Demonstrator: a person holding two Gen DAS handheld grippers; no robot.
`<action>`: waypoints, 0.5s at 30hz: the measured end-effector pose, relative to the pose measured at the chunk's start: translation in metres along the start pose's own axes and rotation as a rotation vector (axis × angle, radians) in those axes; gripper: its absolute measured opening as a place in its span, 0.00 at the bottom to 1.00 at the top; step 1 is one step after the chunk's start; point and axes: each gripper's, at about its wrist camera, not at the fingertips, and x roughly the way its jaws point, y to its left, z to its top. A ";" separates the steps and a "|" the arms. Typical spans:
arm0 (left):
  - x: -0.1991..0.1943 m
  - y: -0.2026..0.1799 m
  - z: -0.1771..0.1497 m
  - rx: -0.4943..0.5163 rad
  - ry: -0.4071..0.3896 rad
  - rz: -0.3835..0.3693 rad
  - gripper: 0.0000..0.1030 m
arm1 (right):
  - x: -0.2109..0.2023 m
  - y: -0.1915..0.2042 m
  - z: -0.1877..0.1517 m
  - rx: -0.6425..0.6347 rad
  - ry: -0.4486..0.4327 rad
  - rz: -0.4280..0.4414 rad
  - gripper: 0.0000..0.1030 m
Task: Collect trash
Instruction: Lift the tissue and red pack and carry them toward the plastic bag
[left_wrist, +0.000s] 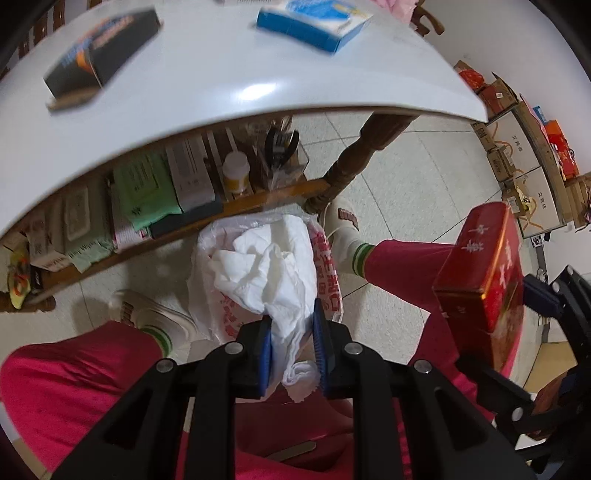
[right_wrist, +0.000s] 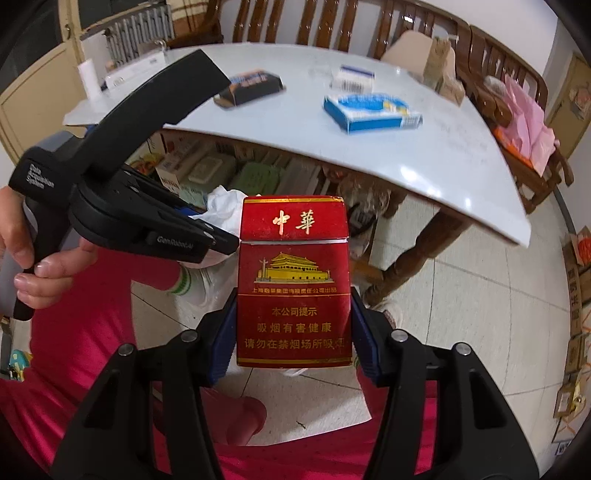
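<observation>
My left gripper (left_wrist: 293, 332) is shut on a crumpled white tissue (left_wrist: 269, 266), held below the table edge over a white plastic bag with red print (left_wrist: 325, 273) on the floor. My right gripper (right_wrist: 293, 328) is shut on a red cigarette pack (right_wrist: 293, 280), held upright; the pack also shows in the left wrist view (left_wrist: 484, 266) at the right. The left gripper's body (right_wrist: 147, 221) shows left of the pack, with the tissue (right_wrist: 225, 206) beyond it. On the white table (right_wrist: 424, 147) lie a black box (right_wrist: 251, 88), a blue and white box (right_wrist: 373, 109) and a small white box (right_wrist: 352, 79).
A shelf under the table (left_wrist: 221, 206) holds packets, a bottle and boxes. A wooden table leg (left_wrist: 354, 162) stands close to the bag. The person's red trousers (left_wrist: 74, 384) and white shoes (left_wrist: 147, 314) are below. Wooden chairs (right_wrist: 517, 110) ring the table; cardboard boxes (left_wrist: 517, 155) line the wall.
</observation>
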 end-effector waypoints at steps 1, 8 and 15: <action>0.007 0.002 0.000 -0.007 0.008 0.005 0.19 | 0.005 0.001 -0.002 0.003 0.007 -0.001 0.53; 0.043 0.012 0.000 -0.051 0.047 -0.015 0.19 | 0.056 -0.001 -0.018 0.064 0.079 0.023 0.53; 0.091 0.032 0.005 -0.137 0.111 -0.054 0.19 | 0.104 -0.003 -0.030 0.124 0.158 0.040 0.53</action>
